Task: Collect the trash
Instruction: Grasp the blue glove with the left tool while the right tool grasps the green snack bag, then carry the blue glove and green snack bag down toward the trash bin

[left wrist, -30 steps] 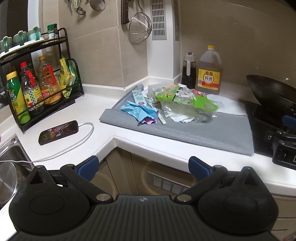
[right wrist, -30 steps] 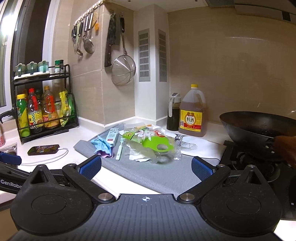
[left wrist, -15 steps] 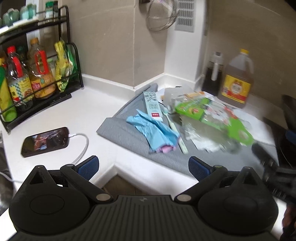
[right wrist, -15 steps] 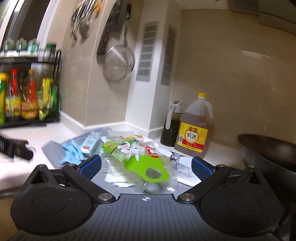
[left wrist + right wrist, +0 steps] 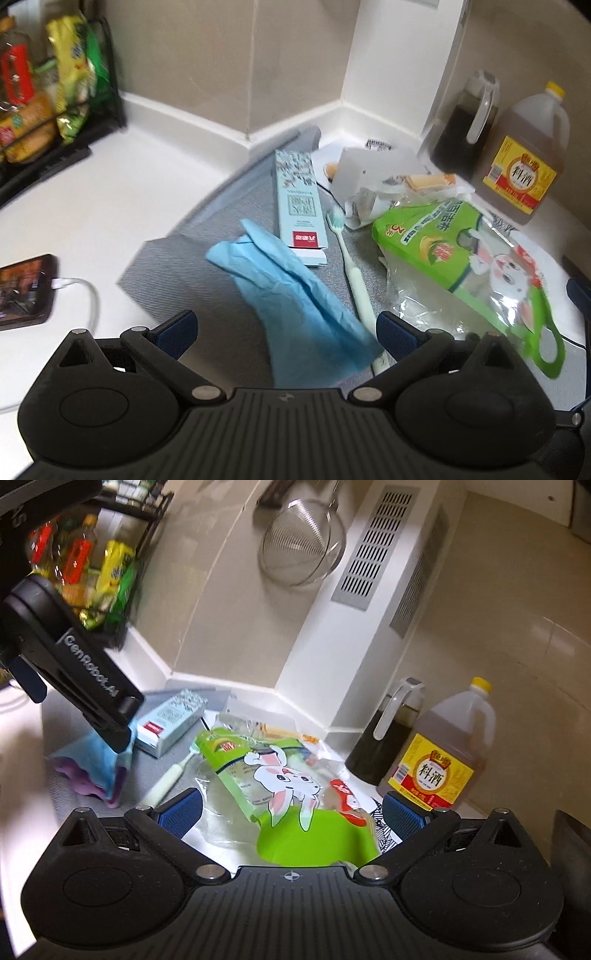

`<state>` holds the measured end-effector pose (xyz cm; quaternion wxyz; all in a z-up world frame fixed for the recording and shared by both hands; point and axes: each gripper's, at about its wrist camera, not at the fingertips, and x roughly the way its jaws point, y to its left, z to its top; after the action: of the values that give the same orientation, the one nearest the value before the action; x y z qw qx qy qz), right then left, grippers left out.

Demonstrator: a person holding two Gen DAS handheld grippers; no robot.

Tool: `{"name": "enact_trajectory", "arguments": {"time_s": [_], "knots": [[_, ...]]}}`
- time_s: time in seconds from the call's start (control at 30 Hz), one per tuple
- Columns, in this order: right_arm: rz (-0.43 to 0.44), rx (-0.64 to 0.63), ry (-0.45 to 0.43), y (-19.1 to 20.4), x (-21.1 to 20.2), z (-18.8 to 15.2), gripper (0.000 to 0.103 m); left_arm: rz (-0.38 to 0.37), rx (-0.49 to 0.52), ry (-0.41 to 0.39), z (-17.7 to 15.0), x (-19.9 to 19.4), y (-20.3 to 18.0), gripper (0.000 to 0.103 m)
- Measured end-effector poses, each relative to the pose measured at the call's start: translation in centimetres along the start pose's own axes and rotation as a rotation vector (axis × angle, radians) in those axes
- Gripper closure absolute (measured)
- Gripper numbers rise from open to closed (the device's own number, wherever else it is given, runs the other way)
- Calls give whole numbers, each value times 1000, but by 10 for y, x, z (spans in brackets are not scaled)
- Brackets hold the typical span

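Left tongs [image 5: 286, 330] spread wide over the blue glove [image 5: 295, 288], holding nothing; right tongs [image 5: 291, 810] spread too, above the green bag [image 5: 273, 775]. Toothpaste box [image 5: 299, 206], toothbrush [image 5: 351, 266], every wrapper on the grey mat [image 5: 207, 266]: nothing collected yet.

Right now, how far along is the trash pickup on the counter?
Nothing looks collected yet. Both grippers are open and empty: the left gripper hovers over the blue glove, the right gripper over the green bag. The toothpaste box and toothbrush lie on the grey mat.
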<state>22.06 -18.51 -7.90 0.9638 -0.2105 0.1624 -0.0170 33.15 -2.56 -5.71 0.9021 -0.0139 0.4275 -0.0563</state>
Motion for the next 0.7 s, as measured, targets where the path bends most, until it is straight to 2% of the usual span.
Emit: {"name": "enact_trajectory", "arguments": {"time_s": [0.17, 0.2, 0.23, 0.27, 0.3, 0.33, 0.37, 0.4, 0.43, 0.5, 0.7], "knots": [[-19, 25, -19, -2, 9, -2, 0, 5, -43, 49, 8, 22, 0, 0], [-9, 35, -28, -4, 9, -3, 3, 1, -56, 49, 8, 23, 1, 0], [8, 42, -37, -5, 8, -4, 7, -6, -70, 41, 9, 23, 3, 1], [19, 45, -40, -6, 7, -5, 24, -15, -86, 26, 9, 21, 5, 2], [29, 47, -34, -7, 7, -5, 39, -28, -100, 13, 9, 18, 7, 13], [43, 58, -29, -8, 7, -6, 48, -46, -107, 13, 10, 16, 8, 34], [55, 74, -22, -10, 7, -8, 62, -69, -111, 29, 12, 15, 9, 46], [68, 93, -14, -12, 7, -9, 73, -83, -118, 43, 12, 15, 10, 66], [78, 116, -8, -14, 7, -10, 78, -91, -123, 45, 11, 13, 10, 78], [88, 153, -12, -18, 4, -10, 97, -82, -97, 12, 8, 4, 9, 81], [61, 263, -128, -41, -27, -2, 99, -117, -27, -116, -1, -41, 4, 84]]}}
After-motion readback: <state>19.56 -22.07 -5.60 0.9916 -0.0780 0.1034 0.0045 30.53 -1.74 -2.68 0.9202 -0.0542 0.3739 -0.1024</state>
